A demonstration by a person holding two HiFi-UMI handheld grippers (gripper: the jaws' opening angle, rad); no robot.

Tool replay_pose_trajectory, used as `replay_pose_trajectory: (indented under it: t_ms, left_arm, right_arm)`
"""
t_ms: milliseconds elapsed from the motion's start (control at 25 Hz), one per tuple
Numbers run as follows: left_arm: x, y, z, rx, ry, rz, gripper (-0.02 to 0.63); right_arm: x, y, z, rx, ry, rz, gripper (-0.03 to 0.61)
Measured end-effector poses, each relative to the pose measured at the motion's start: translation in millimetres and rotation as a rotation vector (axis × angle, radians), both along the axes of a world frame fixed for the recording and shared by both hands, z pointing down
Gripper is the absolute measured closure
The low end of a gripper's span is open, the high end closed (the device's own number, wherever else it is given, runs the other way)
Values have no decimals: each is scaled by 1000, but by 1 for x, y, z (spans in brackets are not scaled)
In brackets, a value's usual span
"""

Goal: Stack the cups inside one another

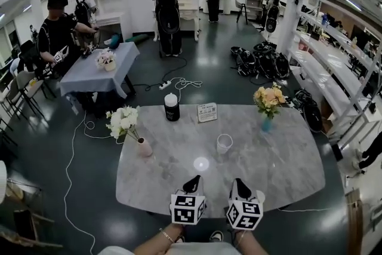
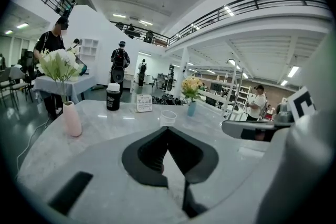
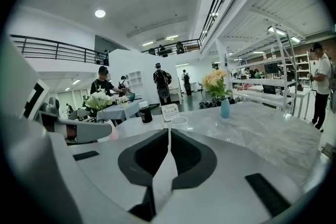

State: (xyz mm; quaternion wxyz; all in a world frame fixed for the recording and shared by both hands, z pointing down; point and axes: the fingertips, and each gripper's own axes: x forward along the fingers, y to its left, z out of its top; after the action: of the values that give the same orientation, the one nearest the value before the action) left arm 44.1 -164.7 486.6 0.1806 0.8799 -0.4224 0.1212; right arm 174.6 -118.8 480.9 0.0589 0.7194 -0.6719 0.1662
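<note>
Head view: a clear cup (image 1: 224, 143) stands upright near the middle of the marble table (image 1: 292, 179), apart from both tools. The left gripper (image 1: 192, 180) and right gripper (image 1: 239, 183) sit side by side over the near edge. A pink vase (image 1: 144, 147) stands left of the cup, with a black bottle (image 1: 172, 108) and a card (image 1: 207, 111) at the far edge and a blue vase (image 1: 267, 123) far right. Left gripper view: jaw tips meet, nothing between them — the cup (image 2: 168, 117) is on the table beyond the tips. Right gripper view: jaws closed tip to tip, empty — the cup (image 3: 179, 123) is ahead, slightly right of the tips.
</note>
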Motion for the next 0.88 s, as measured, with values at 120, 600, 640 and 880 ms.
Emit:
replay_pose_trajectory:
  t_ms: [120, 600, 640, 880]
  left_arm:
    - [2, 7, -3, -8, 14, 10, 617]
    - [5, 16, -4, -10, 3, 32, 617]
    - [5, 17, -5, -9, 5, 34, 617]
    - [14, 20, -10, -5, 26, 64, 617]
  right_arm:
    - [0, 6, -6, 9, 11, 7, 558]
    - [-3, 16, -8, 15, 1, 16, 558]
    - [-3, 17, -8, 15, 3, 13, 558]
    - [1, 17, -11, 15, 17, 9, 559]
